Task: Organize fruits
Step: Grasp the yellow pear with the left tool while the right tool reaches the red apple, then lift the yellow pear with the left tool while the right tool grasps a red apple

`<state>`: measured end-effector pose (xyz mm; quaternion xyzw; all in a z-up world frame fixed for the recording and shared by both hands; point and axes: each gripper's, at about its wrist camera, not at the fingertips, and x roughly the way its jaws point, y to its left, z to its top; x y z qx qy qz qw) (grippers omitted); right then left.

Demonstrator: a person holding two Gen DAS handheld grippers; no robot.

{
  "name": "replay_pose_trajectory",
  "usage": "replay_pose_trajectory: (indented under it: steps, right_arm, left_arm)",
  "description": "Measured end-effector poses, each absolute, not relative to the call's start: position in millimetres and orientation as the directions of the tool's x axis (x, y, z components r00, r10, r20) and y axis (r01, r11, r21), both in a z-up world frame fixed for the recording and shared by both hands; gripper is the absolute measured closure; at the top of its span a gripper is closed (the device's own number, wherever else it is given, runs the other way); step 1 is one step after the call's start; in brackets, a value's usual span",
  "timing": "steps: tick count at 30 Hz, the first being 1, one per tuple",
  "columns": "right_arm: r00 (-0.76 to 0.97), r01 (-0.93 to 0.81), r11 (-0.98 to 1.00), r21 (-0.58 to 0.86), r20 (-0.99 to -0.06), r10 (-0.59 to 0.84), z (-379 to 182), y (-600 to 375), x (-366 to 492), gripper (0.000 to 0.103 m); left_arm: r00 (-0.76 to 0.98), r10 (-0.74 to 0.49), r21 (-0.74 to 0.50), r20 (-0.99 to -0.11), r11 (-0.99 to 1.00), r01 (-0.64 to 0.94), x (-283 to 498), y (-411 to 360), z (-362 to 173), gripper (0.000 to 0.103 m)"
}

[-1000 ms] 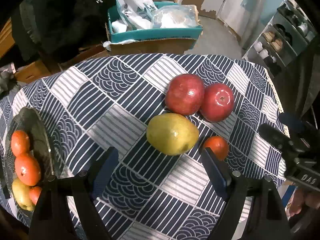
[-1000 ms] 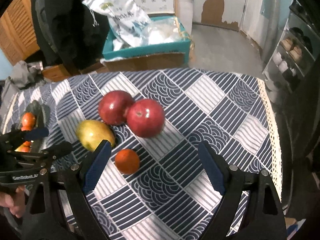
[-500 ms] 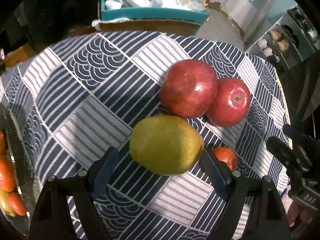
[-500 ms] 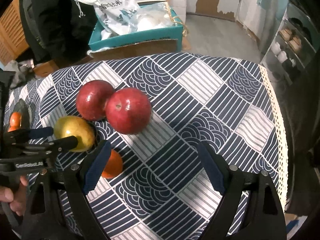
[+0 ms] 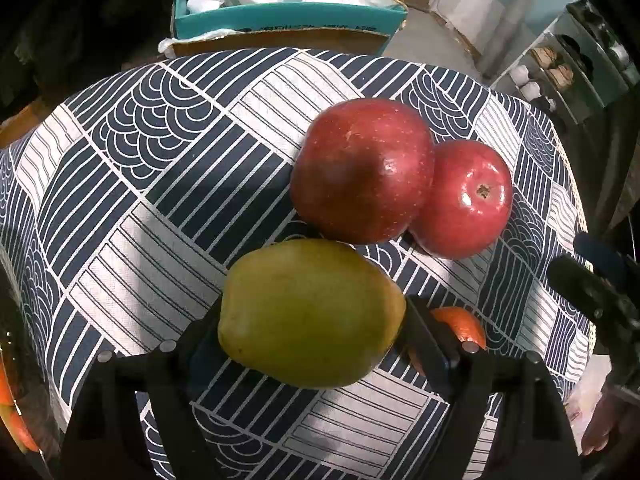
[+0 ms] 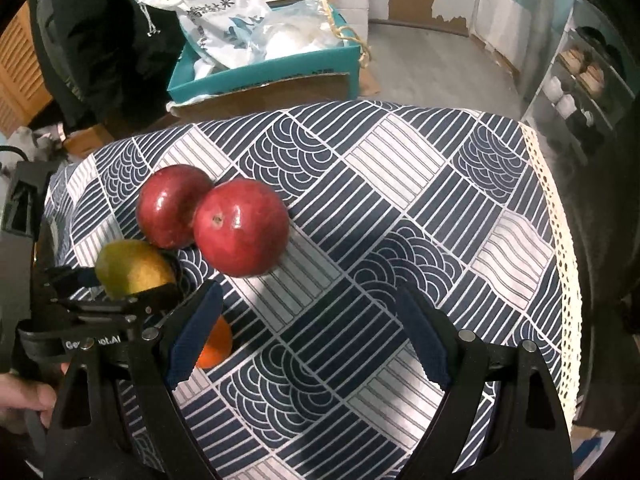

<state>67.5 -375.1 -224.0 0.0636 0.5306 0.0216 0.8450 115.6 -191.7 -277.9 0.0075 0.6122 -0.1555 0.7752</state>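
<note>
A yellow-green pear [image 5: 310, 314] lies on the patterned tablecloth [image 5: 160, 184] between the fingers of my left gripper [image 5: 312, 332], whose pads touch both its sides. Two red apples [image 5: 362, 170] [image 5: 466, 198] sit touching each other just beyond it. A small orange [image 5: 460, 322] lies right of the pear, partly hidden by the right finger. In the right wrist view the pear [image 6: 134, 268], apples [image 6: 240, 228] [image 6: 170, 204] and orange [image 6: 216, 344] lie to the left. My right gripper [image 6: 308, 336] is open and empty above the cloth.
A teal box [image 6: 264, 68] with plastic bags stands behind the table. A dark plate edge with oranges [image 5: 12, 412] shows at far left. The table's lace edge [image 6: 560, 260] runs along the right. Shelves [image 6: 576, 92] stand at the right.
My left gripper has moved forward to the pear and closed its fingers around it. My right gripper has drifted a little closer to the apples and stays open.
</note>
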Motion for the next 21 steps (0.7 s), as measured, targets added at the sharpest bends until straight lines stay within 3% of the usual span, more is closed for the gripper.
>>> replay_pose_trajectory:
  steps: [21]
  right_arm:
    - [0.360, -0.162, 0.983, 0.091, -0.922, 0.144, -252.5, -322.9, 118.9, 0.016]
  left_arm:
    - [0.267, -0.171, -0.115, -0.949, 0.970, 0.213, 115.7, -151.3, -264.1, 0.019]
